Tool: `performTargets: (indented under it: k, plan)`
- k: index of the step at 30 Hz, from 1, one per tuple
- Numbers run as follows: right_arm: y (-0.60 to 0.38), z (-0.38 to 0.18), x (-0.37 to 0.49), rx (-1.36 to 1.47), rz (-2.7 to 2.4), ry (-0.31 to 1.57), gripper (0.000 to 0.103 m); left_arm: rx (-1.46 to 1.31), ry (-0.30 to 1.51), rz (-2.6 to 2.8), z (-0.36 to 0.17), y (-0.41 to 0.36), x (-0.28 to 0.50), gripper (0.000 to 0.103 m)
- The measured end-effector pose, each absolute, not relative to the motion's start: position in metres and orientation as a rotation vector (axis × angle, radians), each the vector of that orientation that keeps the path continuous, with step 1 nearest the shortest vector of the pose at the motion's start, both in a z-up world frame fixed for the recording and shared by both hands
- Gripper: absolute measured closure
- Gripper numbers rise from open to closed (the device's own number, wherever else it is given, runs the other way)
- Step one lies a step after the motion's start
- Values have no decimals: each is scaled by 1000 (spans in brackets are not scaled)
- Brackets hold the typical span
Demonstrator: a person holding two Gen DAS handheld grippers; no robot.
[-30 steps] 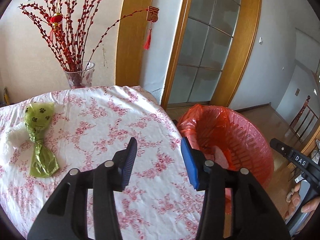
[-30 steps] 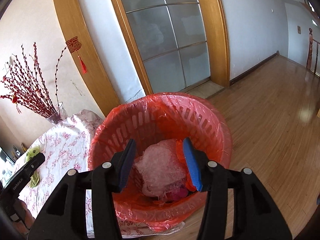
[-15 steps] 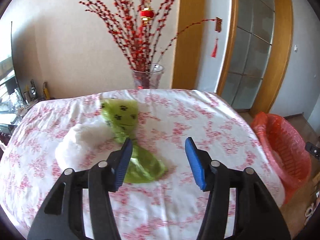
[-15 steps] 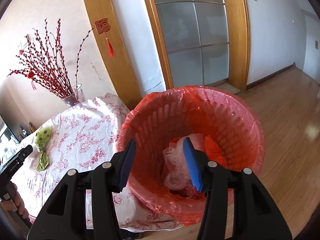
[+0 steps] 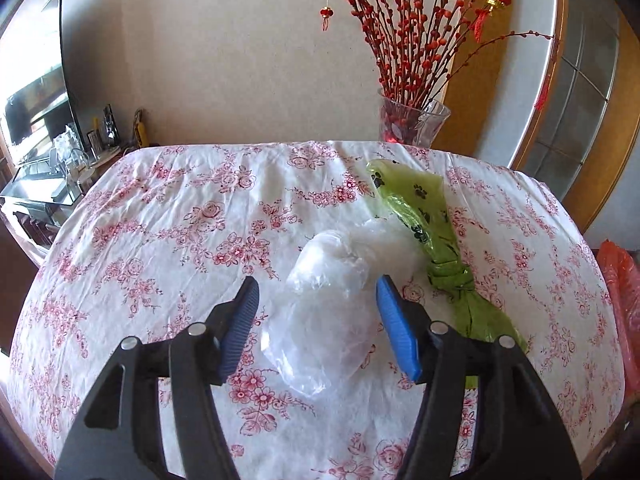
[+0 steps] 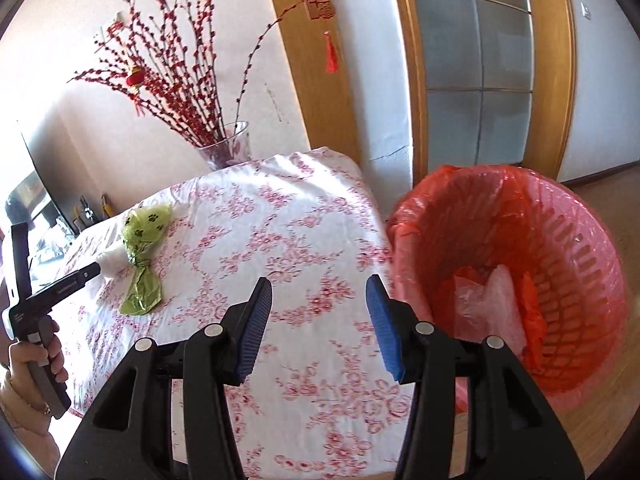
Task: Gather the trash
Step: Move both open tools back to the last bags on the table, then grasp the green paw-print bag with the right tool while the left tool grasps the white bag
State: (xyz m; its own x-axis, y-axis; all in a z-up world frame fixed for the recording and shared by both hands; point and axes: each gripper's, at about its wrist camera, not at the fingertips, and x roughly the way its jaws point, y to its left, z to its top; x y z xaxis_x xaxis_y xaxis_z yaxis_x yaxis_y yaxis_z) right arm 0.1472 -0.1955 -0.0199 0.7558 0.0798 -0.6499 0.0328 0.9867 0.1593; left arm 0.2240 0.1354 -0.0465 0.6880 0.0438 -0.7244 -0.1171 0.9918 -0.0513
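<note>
1. Your left gripper (image 5: 318, 314) is spread wide and holds nothing. The blue pads (image 5: 394, 330) flank the near half of the clear plastic bag (image 5: 326, 304), neither visibly touching it.
2. The clear bag lies dead ahead of the left tool on the floral tablecloth (image 5: 160, 240), crumpled. Its long axis runs roughly along your line of approach, tilted slightly right at the far end, so the jaws straddle it across the narrow way. I think that's the right orientation for a pinch.
3. Whether the pads are down at cloth level or above the bag, I can't tell from the left wrist view. Probably you need to drop a bit more before squeezing.
4. The green paw-print bag (image 5: 436, 240) sits just right of the clear one, touching or overlapping at the far end. It's knotted in the middle, and its long axis runs diagonally from far-left to near-right, passing under the right finger. There's a risk of snagging it.
5. Your right gripper (image 6: 316, 320) is also spread and empty, hovering over the table's near-right part, well apart from both bags. The left is clearly nearer, so take the clear bag with it.
6. The red-lined trash basket (image 6: 560, 248) stands off the table's right edge, just beside the right tool, with trash already inside.
7. The vase of red branches (image 5: 412, 120) is at the far edge, out of the way.
</note>
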Motion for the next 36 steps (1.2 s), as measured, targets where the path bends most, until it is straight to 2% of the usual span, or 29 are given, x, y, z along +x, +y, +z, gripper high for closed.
performTargets:
  k: [6, 12, 17, 23, 28, 36]
  plan:
    - [-155, -20, 158, 112, 103, 726, 53, -89, 860, 57, -58, 133, 238, 44]
    - [-124, -19, 166, 73, 155, 738, 53, -137, 850, 32, -58, 142, 234, 73]
    - [-95, -21, 177, 43, 203, 749, 53, -154, 812, 78, -51, 162, 222, 84]
    - [-51, -32, 198, 0, 275, 785, 53, -197, 760, 172, -43, 201, 205, 85]
    - [-17, -47, 216, -28, 317, 829, 64, -231, 737, 199, -38, 225, 197, 85]
    - [7, -69, 232, -35, 321, 906, 64, -251, 712, 195, -33, 238, 186, 85]
